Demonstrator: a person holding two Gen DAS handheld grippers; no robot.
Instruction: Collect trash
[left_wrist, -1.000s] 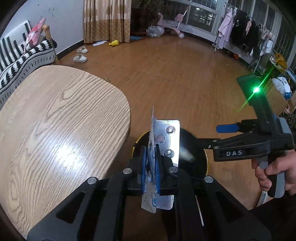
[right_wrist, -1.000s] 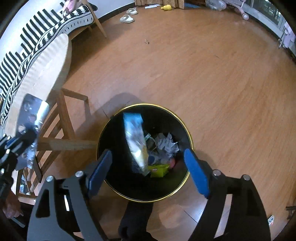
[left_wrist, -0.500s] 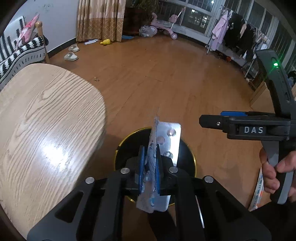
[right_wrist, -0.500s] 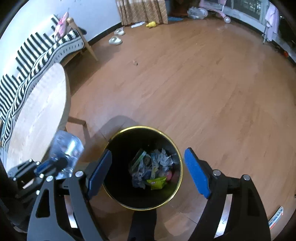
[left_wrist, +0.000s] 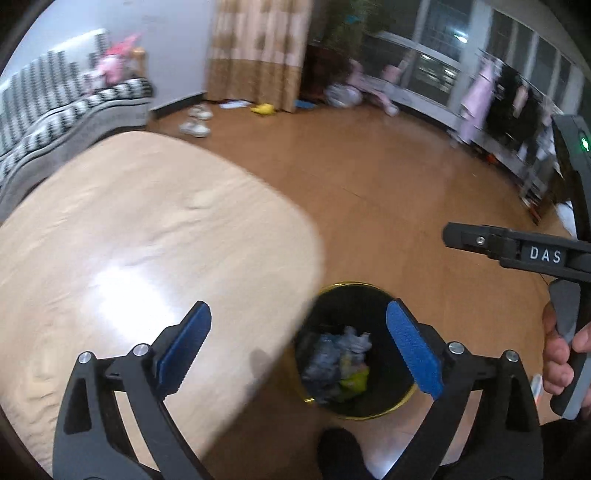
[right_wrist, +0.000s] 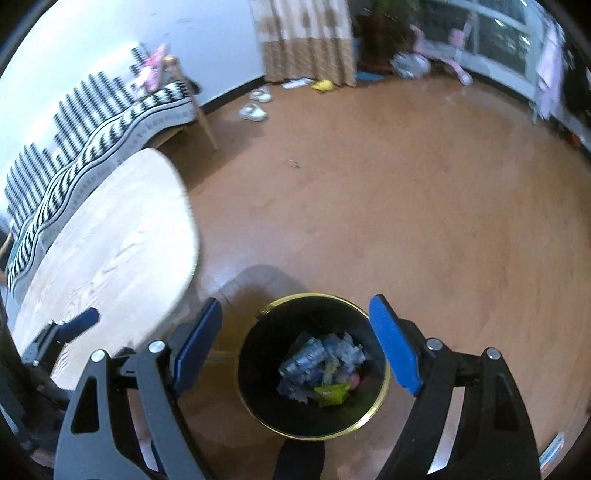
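A black trash bin with a gold rim (left_wrist: 400, 400) (right_wrist: 384, 380) stands on the wooden floor beside the table. It holds crumpled wrappers, blister packs and a green packet (right_wrist: 332, 393). My left gripper (left_wrist: 299, 349) is open and empty, above the table's edge and the bin. My right gripper (right_wrist: 297, 345) is open and empty, above the bin. The right gripper's body also shows at the right of the left wrist view (left_wrist: 517, 251). Part of the left gripper shows at the lower left of the right wrist view (right_wrist: 70, 326).
A light wood table (left_wrist: 129, 240) (right_wrist: 110, 243) stands left of the bin. A black-and-white striped sofa (right_wrist: 92, 122) is behind it. Slippers (right_wrist: 255, 105), a yellow toy (left_wrist: 264, 109) and a clothes rack (left_wrist: 517, 107) are at the far side of the floor.
My left gripper has opened and let go of the blister packs; they are now in the bin. Both grippers have risen and tilted up.
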